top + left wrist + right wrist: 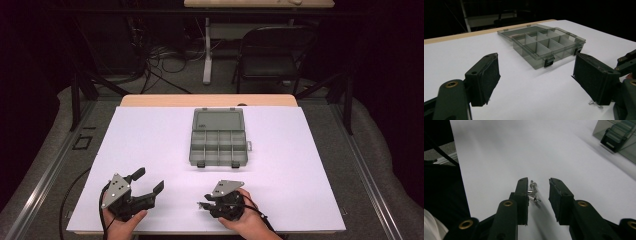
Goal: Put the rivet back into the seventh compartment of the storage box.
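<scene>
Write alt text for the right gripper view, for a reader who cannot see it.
Two black jaws of the right gripper stand slightly apart over a white table, with a few small silver screws lying between them, close against one jaw. At the upper right corner sits the edge of a clear grey compartment box with a dark latch.

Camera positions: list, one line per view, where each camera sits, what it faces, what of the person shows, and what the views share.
High view: above the person's side, looking forward and down on the white table; both hands, left gripper, right gripper.
Left gripper view: rides the left gripper, facing the open compartment box; jaws wide apart.
Right gripper view: rides the right gripper, aimed low at small screws between its parted jaws.
Shared: all three show the box and table.
</scene>
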`<move>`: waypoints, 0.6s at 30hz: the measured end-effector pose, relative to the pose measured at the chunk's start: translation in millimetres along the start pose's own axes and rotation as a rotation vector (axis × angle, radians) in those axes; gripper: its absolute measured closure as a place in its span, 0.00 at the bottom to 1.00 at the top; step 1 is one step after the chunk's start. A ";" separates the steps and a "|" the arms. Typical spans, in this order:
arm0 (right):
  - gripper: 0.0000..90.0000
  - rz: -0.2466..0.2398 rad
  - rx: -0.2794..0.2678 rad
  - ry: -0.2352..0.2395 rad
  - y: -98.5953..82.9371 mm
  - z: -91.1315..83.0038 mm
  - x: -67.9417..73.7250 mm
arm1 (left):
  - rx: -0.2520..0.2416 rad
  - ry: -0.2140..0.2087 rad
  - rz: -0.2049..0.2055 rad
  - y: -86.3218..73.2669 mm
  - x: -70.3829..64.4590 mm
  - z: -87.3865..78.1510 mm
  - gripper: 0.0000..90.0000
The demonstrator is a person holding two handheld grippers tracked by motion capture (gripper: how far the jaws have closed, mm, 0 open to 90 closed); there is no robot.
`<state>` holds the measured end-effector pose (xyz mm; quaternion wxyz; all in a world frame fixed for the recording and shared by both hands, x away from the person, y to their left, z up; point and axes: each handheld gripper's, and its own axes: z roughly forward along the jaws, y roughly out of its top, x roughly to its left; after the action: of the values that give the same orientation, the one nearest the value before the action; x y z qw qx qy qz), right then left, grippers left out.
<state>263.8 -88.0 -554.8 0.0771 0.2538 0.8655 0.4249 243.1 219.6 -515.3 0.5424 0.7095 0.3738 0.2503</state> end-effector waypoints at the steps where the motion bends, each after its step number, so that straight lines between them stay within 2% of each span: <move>1: 0.76 -0.002 0.002 0.007 0.2 1.1 0.0 | 0.001 0.000 0.002 0.1 0.1 -0.2 0.23; 18: 0.77 -0.020 0.039 0.011 -0.6 10.9 -0.6 | 0.011 0.003 -0.002 0.1 0.9 -0.4 0.23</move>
<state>267.9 -81.0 -562.1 0.0715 0.2443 0.8765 0.4086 243.4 220.6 -515.1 0.5384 0.7117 0.3765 0.2488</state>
